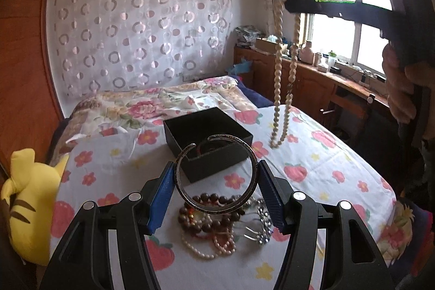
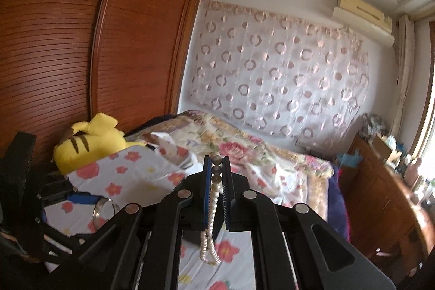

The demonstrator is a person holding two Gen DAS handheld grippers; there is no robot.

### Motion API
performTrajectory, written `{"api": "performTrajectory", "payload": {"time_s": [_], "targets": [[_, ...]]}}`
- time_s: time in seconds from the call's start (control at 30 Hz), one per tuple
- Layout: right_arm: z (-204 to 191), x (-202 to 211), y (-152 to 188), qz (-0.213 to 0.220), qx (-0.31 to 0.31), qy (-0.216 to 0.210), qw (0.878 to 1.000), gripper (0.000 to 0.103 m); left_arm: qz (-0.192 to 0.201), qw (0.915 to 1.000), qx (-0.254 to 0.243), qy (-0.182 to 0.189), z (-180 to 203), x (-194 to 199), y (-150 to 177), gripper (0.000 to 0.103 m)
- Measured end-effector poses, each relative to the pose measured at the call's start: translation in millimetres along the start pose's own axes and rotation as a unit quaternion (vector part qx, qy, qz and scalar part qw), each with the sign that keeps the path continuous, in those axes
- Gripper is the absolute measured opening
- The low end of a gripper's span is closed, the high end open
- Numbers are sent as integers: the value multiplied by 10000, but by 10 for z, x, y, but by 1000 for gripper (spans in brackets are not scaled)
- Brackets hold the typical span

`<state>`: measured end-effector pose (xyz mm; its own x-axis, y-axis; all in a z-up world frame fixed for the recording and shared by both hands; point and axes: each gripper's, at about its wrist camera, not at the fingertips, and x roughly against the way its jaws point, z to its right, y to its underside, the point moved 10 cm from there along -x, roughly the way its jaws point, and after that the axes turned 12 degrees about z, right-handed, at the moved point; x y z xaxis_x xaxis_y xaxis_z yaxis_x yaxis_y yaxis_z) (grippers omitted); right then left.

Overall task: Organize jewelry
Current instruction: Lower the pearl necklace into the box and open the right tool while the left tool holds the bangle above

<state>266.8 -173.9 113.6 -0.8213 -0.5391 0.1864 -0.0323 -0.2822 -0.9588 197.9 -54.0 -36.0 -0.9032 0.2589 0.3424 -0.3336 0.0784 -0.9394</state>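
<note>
In the left wrist view my left gripper (image 1: 216, 165) is shut on a silver cuff bangle (image 1: 190, 195), which stands upright between the blue pads (image 1: 163, 195). Behind it an open black box (image 1: 225, 167) sits on the bed with something dark red inside. Under the bangle lies a pile of bead bracelets, pearls and a metal watch (image 1: 217, 224). My right gripper (image 2: 216, 159) is shut on a long cream bead necklace (image 2: 210, 243). In the left wrist view this necklace (image 1: 277, 89) hangs from the raised right gripper (image 1: 288, 3), its low end near the sheet right of the box.
The bed has a white flowered sheet (image 1: 312, 154) and a floral quilt (image 1: 152, 105) at the far end. A yellow plush toy (image 1: 30, 195) lies at the left edge by the wooden wardrobe (image 2: 68, 45). A cluttered wooden counter (image 1: 326, 78) runs under the window on the right.
</note>
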Motion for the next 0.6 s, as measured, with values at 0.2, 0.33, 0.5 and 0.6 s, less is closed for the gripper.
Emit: {"api": "performTrajectory", "payload": {"time_s": [0.2, 0.33, 0.5, 0.6], "targets": [[109, -215, -204, 21, 112, 114, 9999, 8, 9, 10000, -81, -55, -33, -84, -85, 58], [138, -281, -245, 8, 166, 117, 9998, 8, 2, 9999, -113, -76, -64, -114, -90, 58], [115, -579, -171, -161, 369, 221, 9989, 8, -29, 9999, -56, -100, -116, -160, -90, 58], [76, -751, -35, -332, 436, 242, 9982, 8, -15, 9999, -42, -112, -152, -181, -140, 58]]}}
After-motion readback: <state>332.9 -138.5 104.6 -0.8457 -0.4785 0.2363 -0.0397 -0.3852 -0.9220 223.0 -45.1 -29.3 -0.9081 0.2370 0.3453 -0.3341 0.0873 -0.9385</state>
